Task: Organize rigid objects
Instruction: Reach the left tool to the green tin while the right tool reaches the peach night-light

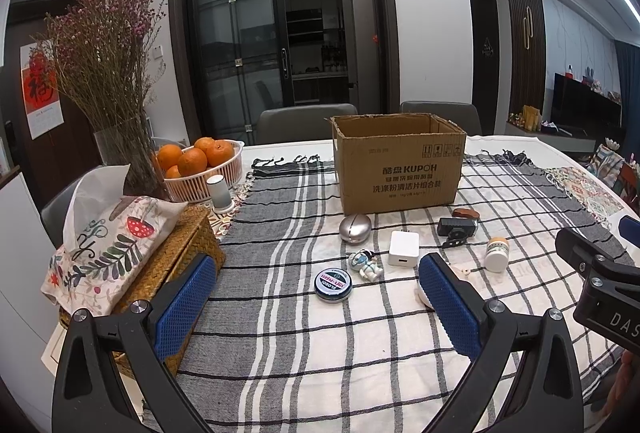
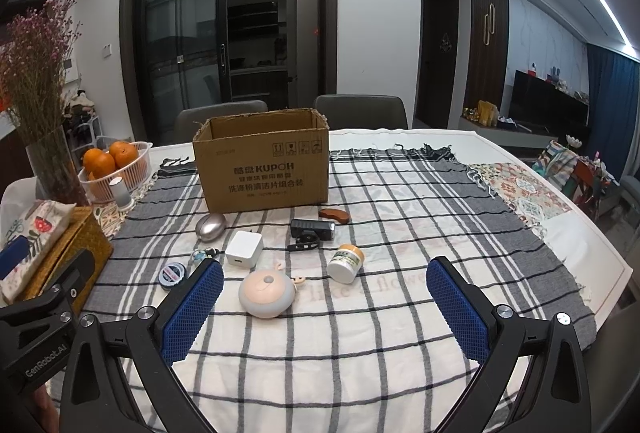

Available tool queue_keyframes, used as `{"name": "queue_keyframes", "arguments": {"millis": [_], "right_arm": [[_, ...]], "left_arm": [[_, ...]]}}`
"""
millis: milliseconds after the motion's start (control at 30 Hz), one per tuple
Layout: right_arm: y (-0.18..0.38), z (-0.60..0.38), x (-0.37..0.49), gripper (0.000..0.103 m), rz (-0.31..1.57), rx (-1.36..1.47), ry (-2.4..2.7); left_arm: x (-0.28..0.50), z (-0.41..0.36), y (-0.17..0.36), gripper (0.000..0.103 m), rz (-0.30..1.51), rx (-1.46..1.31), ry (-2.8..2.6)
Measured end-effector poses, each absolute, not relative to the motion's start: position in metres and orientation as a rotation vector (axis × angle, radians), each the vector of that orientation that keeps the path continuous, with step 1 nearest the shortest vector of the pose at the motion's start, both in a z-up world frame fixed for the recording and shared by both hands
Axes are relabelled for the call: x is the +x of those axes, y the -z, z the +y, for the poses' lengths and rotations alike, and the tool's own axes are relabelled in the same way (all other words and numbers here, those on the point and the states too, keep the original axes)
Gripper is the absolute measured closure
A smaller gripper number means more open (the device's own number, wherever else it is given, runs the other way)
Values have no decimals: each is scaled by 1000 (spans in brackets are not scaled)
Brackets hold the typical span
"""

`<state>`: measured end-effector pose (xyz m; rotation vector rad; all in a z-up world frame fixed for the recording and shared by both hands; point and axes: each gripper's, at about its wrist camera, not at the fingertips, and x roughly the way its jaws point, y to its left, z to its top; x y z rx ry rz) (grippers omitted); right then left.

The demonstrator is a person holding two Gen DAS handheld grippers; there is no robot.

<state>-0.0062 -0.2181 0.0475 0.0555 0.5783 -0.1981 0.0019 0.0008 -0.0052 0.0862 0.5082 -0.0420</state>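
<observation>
- One open cardboard box [image 2: 262, 165] is seen on the checked cloth [image 2: 360, 313], toward the far edge of the surface [image 2: 592, 257].
- Eight small things are laid on the cloth in front of the box, nearer the front edge.
- One silver egg shape [image 2: 211, 227] is placed just in front of the box.
- One white charger [image 2: 244, 249] is set beside the egg shape.
- One black gadget [image 2: 312, 228] with a strap is seen near the charger.
- One brown wooden piece [image 2: 334, 215] is laid just behind the black gadget.
- One small white jar [image 2: 345, 263] is tipped on its side.
- One round pink and white thing [image 2: 267, 292] is laid nearest the front edge.
- One little toy figure [image 1: 365, 262] and one round tin [image 1: 333, 284] are placed near each other.
- Several oranges are heaped in one white basket [image 1: 224, 179] near the far left corner; an exact count cannot be made.
- One vase of dried flowers [image 1: 100, 49] and one tissue pack [image 1: 104, 237] on one woven box [image 1: 180, 261] are seen along the left edge.
- The left gripper [image 1: 316, 297] is held above the cloth, with its two fingers [image 1: 188, 301] spread wide apart and nothing between them.
- The right gripper [image 2: 324, 303] is held above the cloth too, with its two fingers [image 2: 194, 307] spread wide apart and nothing gripped.
</observation>
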Motion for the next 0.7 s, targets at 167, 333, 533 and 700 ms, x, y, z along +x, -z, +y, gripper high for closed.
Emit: {"name": "queue_keyframes", "arguments": {"millis": [167,333,533,700], "right_arm": [[-41,-217,0,0,594,68,156],[-31,-214,15,0,623,83,104],[-11,-209,41,0,679,101,71],[8,-204,62,0,736,108,60]], "left_arm": [[11,2,13,0,535,89,53],[26,2,27,0,569,103,57],[49,4,48,0,620,124,99],[69,5,67,0,663,155,148]]}}
